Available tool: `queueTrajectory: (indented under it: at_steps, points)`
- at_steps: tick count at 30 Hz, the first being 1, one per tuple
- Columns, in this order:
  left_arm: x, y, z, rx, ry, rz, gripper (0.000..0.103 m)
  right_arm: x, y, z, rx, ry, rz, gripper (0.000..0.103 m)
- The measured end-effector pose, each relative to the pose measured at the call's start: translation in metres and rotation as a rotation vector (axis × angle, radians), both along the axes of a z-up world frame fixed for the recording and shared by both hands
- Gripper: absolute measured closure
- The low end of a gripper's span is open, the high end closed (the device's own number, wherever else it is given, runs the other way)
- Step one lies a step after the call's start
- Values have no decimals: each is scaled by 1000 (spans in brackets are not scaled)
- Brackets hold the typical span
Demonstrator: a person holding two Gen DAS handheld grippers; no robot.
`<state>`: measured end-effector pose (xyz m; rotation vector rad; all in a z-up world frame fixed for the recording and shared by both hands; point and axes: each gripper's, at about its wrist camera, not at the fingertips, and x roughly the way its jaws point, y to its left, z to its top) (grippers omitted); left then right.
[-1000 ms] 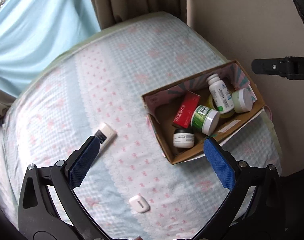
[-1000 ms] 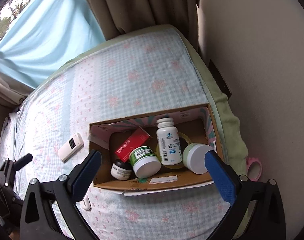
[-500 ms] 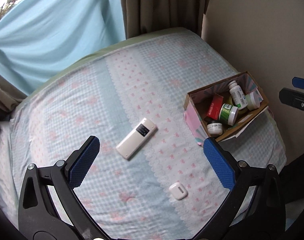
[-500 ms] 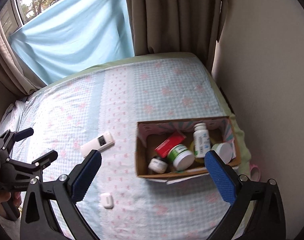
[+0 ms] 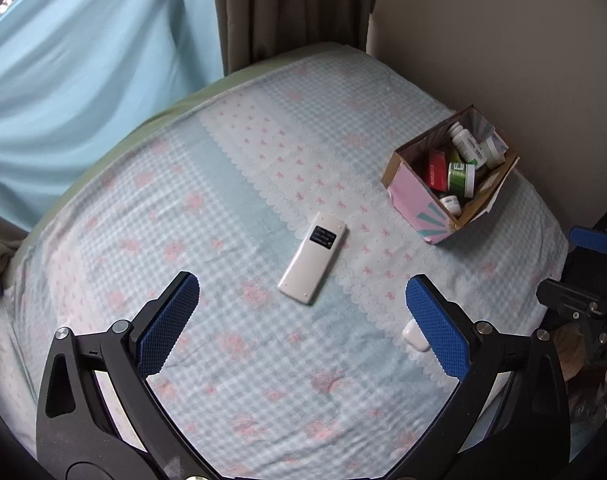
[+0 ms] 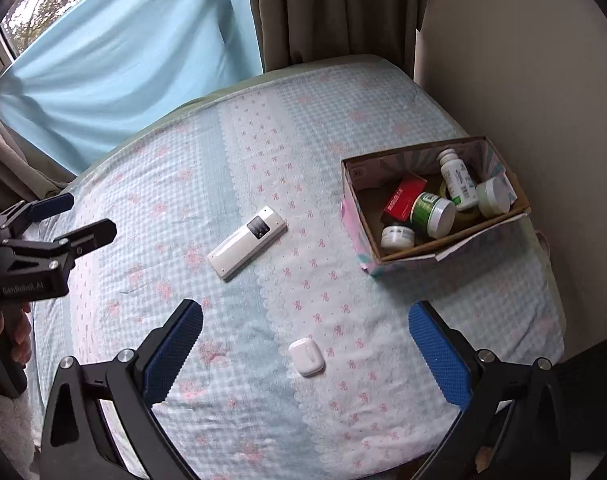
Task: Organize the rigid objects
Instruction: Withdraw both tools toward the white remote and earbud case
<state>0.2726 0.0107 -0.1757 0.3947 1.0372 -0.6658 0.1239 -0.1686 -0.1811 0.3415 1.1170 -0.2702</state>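
Left gripper [image 5: 302, 322]: jaws spread wide, holding nothing, poised above the bedspread [image 5: 231, 184]. The remote [image 5: 313, 263] lies flat just ahead of its fingertips, centred between them and apart from both pads. The earbud case [image 5: 413, 334] sits against the inner side of the right finger, partly hidden by it. The box [image 5: 417, 204] stands well ahead and to the right, near the wall

Right gripper [image 6: 305, 354]: jaws likewise spread wide, holding nothing. The earbud case [image 6: 306, 357] lies between its fingertips, close in and touching neither. The remote [image 6: 246, 242] lies farther ahead, left of centre. The box [image 6: 363, 240] lies ahead and to the right

Box contents, left to right: small white jar [image 6: 397, 237], red carton [image 6: 403, 199], green jar [image 6: 432, 215], white bottle [image 6: 458, 184], pale jar [image 6: 492, 197]. All lie loose on their sides or tilted

Task status, as judged: five items are already boxed; two items, the remote and the earbud case, remain on the bedspread. Neither is gripped yet. Each gripper is lined up on one remaining item, so the job appears mostly done, with two pick-and-place cycles left
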Motion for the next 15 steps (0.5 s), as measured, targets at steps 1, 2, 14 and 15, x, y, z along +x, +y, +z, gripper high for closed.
queueTrajectory:
  at_steps: [1, 2, 14, 15]
  points:
    - [4, 2, -6, 7, 9, -12, 0, -2, 5, -8, 11, 5, -26, 0]
    - [9, 2, -14, 18, 19, -30, 0, -5, 9, -17, 30, 8, -54, 0]
    - [59, -38, -130, 139, 183, -196, 0, -3, 36, -135, 78, 165, -69, 0]
    - [62, -44, -139, 156, 189, -216, 0, -1, 37, -144, 78, 181, -60, 0]
